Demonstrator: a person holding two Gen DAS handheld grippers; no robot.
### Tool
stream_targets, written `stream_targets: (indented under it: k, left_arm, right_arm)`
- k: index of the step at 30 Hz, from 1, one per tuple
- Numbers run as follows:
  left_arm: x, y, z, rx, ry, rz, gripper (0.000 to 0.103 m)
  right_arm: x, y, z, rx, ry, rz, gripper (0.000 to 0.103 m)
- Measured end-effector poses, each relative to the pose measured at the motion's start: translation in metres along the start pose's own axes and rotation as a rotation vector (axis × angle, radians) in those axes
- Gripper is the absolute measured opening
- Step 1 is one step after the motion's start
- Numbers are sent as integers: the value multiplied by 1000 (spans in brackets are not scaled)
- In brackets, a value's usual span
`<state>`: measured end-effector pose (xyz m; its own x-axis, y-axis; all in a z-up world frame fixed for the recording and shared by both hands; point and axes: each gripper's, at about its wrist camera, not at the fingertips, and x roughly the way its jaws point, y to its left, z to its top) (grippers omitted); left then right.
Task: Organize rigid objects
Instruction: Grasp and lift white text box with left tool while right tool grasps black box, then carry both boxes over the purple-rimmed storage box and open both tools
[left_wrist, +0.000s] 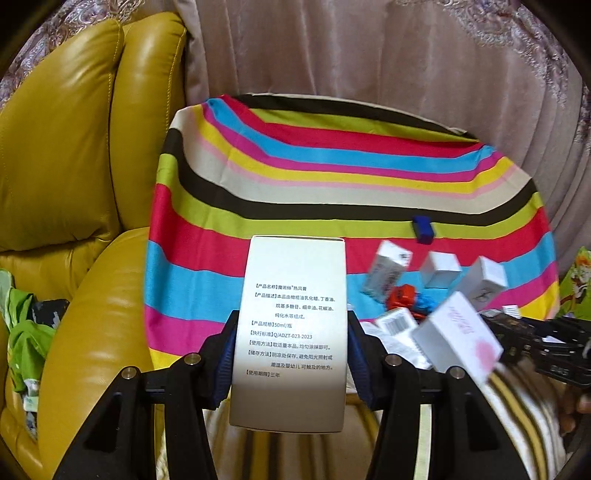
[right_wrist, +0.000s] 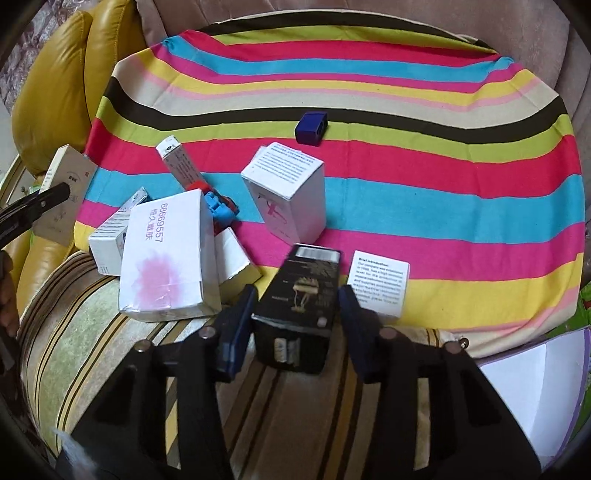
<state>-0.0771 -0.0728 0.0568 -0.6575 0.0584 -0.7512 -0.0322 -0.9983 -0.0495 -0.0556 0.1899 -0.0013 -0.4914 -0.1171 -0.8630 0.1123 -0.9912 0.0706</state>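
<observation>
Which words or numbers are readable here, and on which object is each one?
"50ml" and "Q/ADZT-023-2023": silver box in the left gripper.
"68669557": white box with pink blot.
"Brief introduction:": small white box; the lines below are too small.
Black box between the right gripper fingers: print too blurred.
Tall white box: text too small.

the left gripper clamps a tall white box at the frame's centre, over a striped cloth, with small boxes at right.
</observation>
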Motion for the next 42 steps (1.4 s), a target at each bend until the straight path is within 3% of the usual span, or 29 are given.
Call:
stream_targets:
  k: [18, 24, 42]
  left_arm:
    - [-32, -93, -11, 112, -10, -147, 53]
    - [-28, -125, -15, 139, 11, -211, 53]
    - [-34, -250, -27, 387, 41, -370, 53]
  right_arm:
    - [-62, -25, -8, 81, -202, 3, 43]
    - [-78, -46, -20, 123, -222, -10, 43]
    - [-113, -137, -70, 323, -246, -105, 43]
